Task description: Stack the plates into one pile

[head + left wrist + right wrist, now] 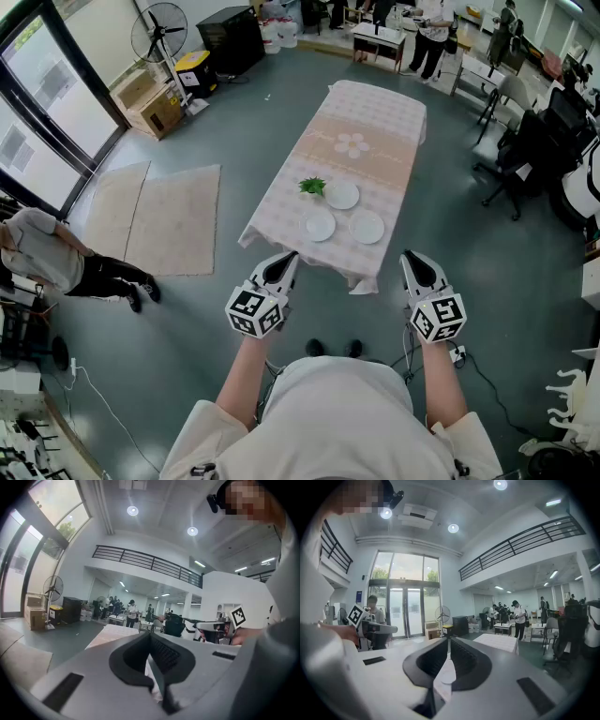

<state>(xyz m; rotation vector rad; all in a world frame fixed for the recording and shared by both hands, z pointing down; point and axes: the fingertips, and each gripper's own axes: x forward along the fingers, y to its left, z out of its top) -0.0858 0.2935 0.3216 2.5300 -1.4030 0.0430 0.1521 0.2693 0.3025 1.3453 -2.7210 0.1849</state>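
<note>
Grey workshop floor spreads under a steep downward view, with glass doors along the left wall and a crouching person just in front of them. Two pale rugs lie side by side on the floor. Beyond them stand cardboard boxes, a pedestal fan, a yellow-lidded bin and a black cabinet.

At centre is a long table under a pink-and-white patterned cloth, running away from the camera. Its near end carries the task's things. A small green plant comes first, though what it sits in cannot be told. Three white plates follow, and they look bare. The near-left plate is by the table's front edge. The middle plate is farther back, just beside the plant. The near-right plate is level with the first. They lie close together but separately — none on another.

In front of the table stands the person wearing the camera, arms held forward. The left gripper and the right gripper are short of the table's near edge and well apart. Each points toward the plates and touches none. Both gripper views show the jaws pressed together — gripping no plate or other thing.

Desks and black office chairs fill the right side, and more people stand at the far end.
</note>
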